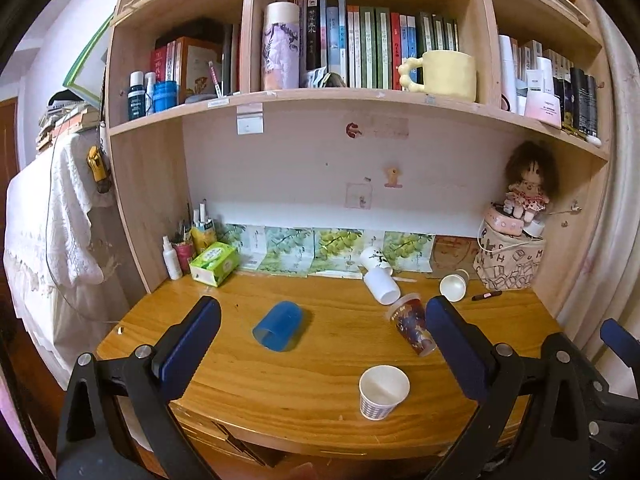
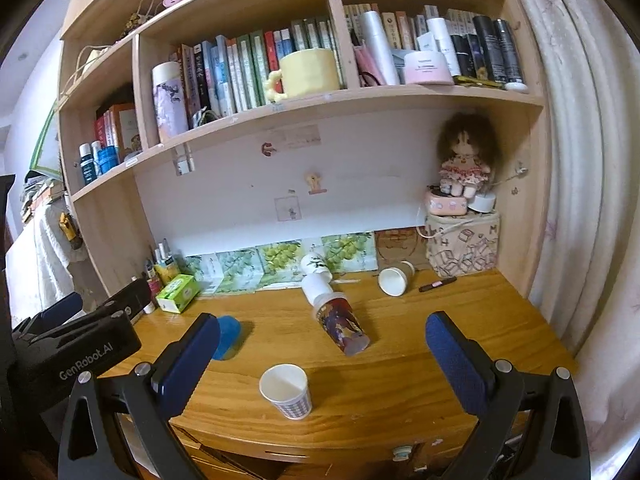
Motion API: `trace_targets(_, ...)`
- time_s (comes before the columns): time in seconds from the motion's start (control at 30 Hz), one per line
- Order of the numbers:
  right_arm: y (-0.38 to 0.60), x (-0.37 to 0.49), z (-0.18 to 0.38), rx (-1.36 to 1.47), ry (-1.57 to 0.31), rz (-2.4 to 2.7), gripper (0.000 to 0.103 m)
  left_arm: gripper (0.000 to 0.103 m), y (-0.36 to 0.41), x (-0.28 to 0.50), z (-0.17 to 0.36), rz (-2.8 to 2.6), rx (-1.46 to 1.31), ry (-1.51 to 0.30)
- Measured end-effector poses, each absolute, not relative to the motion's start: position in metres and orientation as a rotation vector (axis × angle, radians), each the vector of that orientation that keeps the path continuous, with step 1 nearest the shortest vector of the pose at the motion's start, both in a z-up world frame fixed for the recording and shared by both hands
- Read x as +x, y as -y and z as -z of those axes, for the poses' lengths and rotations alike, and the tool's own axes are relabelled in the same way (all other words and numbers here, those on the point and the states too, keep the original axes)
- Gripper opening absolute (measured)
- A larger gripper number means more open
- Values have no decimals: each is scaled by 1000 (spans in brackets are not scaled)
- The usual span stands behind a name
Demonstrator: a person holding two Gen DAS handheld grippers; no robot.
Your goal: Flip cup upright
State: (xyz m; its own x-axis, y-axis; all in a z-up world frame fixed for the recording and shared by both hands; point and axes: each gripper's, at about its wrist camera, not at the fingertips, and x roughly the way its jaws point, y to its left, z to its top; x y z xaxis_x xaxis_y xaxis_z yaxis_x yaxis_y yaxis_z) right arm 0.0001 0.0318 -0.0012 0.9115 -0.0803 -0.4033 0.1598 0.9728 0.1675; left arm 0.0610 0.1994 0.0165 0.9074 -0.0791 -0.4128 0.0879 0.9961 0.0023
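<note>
Several cups are on the wooden desk [image 1: 280, 384]. A blue plastic cup [image 1: 279, 330] lies on its side at the left; it also shows in the right wrist view [image 2: 226, 337]. A dark printed cup [image 1: 412, 329] [image 2: 343, 330] lies on its side in the middle. A white cup [image 1: 382, 285] [image 2: 317, 287] and a small paper cup [image 1: 454, 285] [image 2: 394, 279] lie tipped farther back. A checked paper cup [image 1: 382, 391] [image 2: 287, 395] stands upright near the front edge. My left gripper [image 1: 322, 344] and right gripper [image 2: 322, 354] are both open and empty, held short of the cups.
A green tissue box [image 1: 214, 263], bottles and pens stand at the back left. A patterned box [image 1: 510, 261] with a doll [image 1: 528, 192] sits at the back right, a pen [image 1: 486, 295] beside it. Shelves hang above the desk. The left gripper's body [image 2: 76, 344] shows in the right view.
</note>
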Motion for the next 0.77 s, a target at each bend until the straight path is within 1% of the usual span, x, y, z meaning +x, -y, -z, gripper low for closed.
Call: trace_targets(0.77, -36, 18, 4, 195, -421, 89, 103, 102, -202, 68, -20, 82, 19, -394)
